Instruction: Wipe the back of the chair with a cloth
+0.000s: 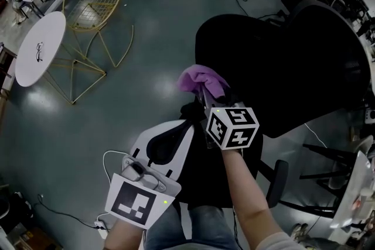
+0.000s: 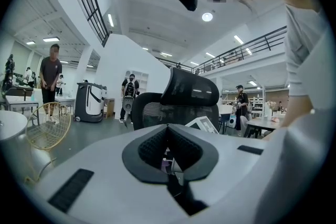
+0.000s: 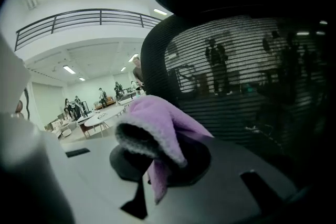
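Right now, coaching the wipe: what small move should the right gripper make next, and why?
Probably ease the right gripper forward until the purple cloth presses the mesh chair back: its jaws are shut on the cloth, and contact isn't clear.

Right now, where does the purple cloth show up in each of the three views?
Head view: centre, the purple cloth bunched at the right claw tip.
Left gripper view: not clearly in it.
Right gripper view: low centre, clamped in the claw.
Shared landmark: the black mesh chair back, in all three.
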Available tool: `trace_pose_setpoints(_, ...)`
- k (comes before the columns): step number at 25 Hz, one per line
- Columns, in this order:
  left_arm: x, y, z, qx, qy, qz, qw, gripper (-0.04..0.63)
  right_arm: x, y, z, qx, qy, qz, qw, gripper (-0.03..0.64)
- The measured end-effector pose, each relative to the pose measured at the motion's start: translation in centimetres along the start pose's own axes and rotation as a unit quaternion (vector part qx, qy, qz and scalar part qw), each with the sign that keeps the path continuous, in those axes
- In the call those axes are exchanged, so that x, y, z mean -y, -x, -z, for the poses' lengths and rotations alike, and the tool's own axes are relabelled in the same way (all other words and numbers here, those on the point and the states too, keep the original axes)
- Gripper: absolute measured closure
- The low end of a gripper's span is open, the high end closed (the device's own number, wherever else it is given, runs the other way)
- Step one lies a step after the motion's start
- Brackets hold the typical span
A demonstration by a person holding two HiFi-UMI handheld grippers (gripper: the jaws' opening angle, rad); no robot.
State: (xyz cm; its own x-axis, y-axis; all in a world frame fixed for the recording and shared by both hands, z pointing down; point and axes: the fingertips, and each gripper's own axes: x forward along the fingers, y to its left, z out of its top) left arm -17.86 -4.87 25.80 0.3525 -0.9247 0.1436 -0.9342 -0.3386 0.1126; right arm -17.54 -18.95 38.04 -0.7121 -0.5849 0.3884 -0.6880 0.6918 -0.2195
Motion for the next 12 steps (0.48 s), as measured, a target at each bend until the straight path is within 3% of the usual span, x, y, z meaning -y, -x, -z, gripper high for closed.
trace_pose_setpoints(12,0.9,-0.5,0.4,-0.007,0.001,0.003,1.0,0.583,1.6,0.8,-0.2,0.006,-0.01,0.013,1.0,0.571)
